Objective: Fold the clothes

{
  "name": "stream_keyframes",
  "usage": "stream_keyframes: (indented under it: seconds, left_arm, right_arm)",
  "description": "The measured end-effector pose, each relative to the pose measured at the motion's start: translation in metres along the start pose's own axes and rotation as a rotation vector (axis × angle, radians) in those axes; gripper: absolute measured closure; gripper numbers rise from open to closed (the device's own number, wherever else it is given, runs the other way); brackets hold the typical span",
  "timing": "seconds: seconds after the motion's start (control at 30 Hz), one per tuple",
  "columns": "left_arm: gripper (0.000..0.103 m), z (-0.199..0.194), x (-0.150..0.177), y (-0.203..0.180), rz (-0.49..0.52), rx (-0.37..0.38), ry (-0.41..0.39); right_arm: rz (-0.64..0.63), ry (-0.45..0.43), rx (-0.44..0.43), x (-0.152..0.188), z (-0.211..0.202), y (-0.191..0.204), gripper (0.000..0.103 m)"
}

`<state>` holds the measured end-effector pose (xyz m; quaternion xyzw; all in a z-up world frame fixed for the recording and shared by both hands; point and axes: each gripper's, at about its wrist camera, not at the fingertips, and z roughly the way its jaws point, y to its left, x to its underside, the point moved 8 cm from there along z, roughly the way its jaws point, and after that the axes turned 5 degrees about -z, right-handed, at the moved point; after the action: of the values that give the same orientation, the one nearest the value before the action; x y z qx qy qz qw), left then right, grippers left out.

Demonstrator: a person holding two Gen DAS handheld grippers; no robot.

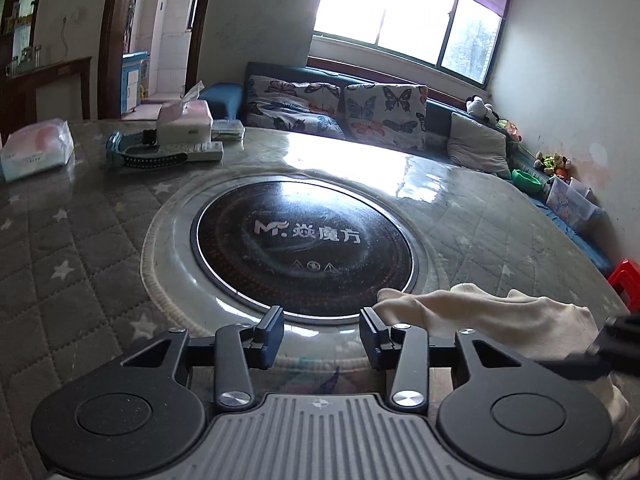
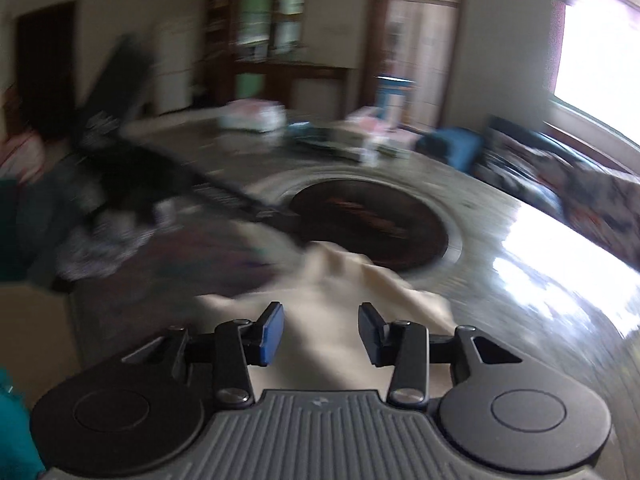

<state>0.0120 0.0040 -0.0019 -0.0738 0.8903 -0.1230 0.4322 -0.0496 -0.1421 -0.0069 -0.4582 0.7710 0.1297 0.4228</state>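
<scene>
Both your left hand-held gripper (image 1: 321, 334) and right hand-held gripper (image 2: 321, 330) are spread wide, holding nothing. The crumpled cream cloth garment (image 1: 492, 314) lies beside the round black cooktop (image 1: 304, 246); pinch only its edges.

A home living room: butterfly-cushioned sofa (image 1: 336, 108), soft toys (image 1: 554, 162), quilted table (image 1: 80, 240)

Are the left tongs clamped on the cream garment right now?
No. The left tongs stand open with nothing between the pads, and the cream garment lies just to their right on the table.
</scene>
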Motion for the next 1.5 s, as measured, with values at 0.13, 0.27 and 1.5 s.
stream_keyframes:
  seconds: [0.13,0.27,1.5]
  left_arm:
    - [0.058,-0.006,0.006,0.001,-0.051,0.04,0.027]
    - [0.058,-0.01,0.012,0.0,-0.093,0.09,0.059]
    - [0.086,0.038,0.027,-0.019,-0.524,0.244,0.279]
  right_arm:
    - [-0.126,0.019,-0.06,-0.005,0.015,0.038,0.061]
    - [-0.204,0.053,-0.045,-0.003,0.033,0.056,0.061]
    - [0.224,-0.104,-0.079,0.001,-0.021,-0.003,0.086]
